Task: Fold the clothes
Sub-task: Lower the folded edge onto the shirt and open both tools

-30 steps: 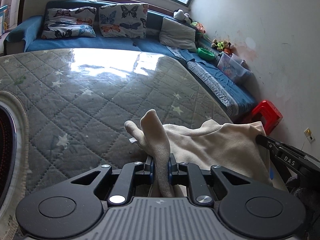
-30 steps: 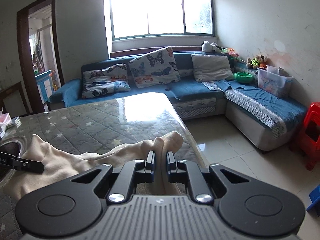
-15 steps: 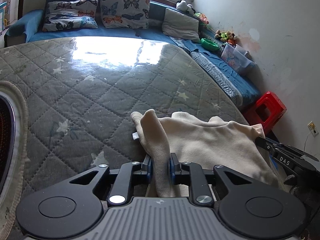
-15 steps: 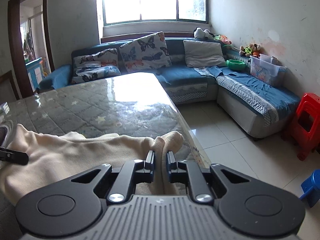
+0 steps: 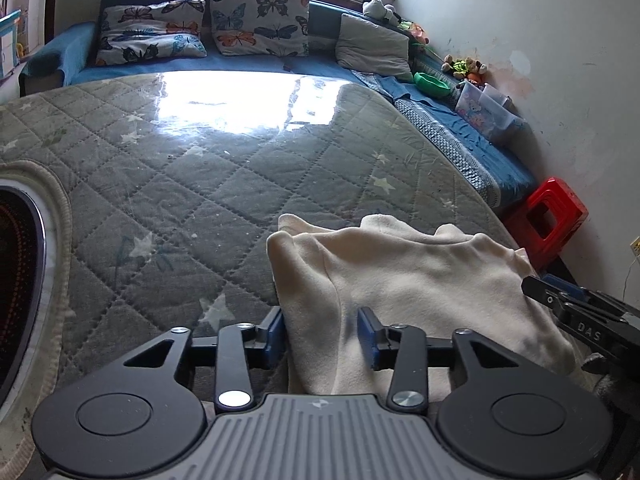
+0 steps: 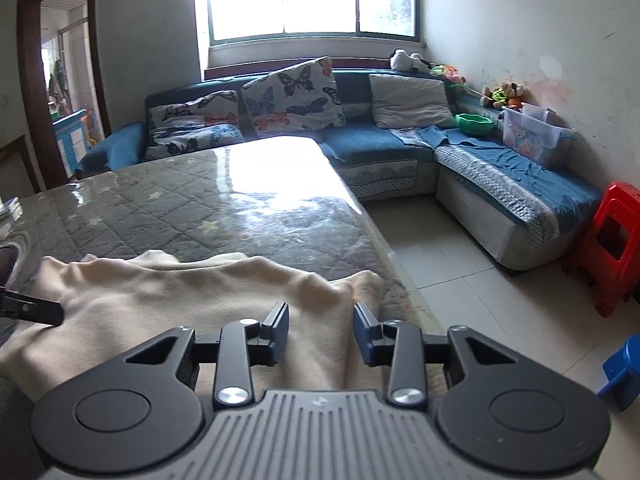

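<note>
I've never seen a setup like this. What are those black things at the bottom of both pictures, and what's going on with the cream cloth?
There is no robot here: a person holds a two-finger tool in each hand, and each tool carries a wide-angle camera looking along its fingers. One picture comes from the left gripper, the other from the right gripper; the black parts are the tools themselves. A cream garment lies near the edge of a quilted grey table cover, with a blue sofa behind. Both pairs of fingers have just been opening. The cloth lies between them, but the blue pads no longer pinch it, so nothing is held.
</note>
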The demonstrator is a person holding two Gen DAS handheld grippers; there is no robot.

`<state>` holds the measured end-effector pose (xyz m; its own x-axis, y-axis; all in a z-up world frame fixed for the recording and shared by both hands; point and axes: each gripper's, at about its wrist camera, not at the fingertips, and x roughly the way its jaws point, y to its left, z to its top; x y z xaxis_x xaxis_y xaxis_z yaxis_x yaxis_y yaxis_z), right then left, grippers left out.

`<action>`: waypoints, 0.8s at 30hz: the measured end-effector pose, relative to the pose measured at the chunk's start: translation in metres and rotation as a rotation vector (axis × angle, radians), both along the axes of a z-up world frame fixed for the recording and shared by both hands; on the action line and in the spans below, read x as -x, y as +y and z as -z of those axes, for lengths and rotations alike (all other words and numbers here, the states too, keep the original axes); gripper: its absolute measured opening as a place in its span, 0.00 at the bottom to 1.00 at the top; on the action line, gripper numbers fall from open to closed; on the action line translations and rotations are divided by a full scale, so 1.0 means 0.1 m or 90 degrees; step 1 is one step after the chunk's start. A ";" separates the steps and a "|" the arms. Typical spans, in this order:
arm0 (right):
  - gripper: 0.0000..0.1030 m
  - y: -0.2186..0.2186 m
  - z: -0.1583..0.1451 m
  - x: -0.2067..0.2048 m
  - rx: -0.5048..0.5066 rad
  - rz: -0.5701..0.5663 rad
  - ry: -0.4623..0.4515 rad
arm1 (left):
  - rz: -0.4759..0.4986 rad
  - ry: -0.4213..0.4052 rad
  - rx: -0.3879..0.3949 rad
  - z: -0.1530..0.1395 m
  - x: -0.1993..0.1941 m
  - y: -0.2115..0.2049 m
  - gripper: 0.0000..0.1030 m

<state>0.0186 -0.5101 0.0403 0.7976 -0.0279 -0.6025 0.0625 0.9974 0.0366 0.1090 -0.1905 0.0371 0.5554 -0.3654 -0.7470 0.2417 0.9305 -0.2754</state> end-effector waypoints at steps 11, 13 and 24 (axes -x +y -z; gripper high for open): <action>0.56 0.30 0.02 0.24 -0.010 -0.077 0.001 | -0.004 -0.022 -0.037 0.03 0.10 0.02 0.61; 0.56 0.35 0.06 0.27 0.000 -0.087 0.004 | 0.002 -0.033 -0.050 0.03 0.13 0.01 0.64; 0.62 0.51 0.07 0.42 0.033 -0.110 -0.008 | 0.034 -0.081 -0.093 0.05 0.33 0.01 0.71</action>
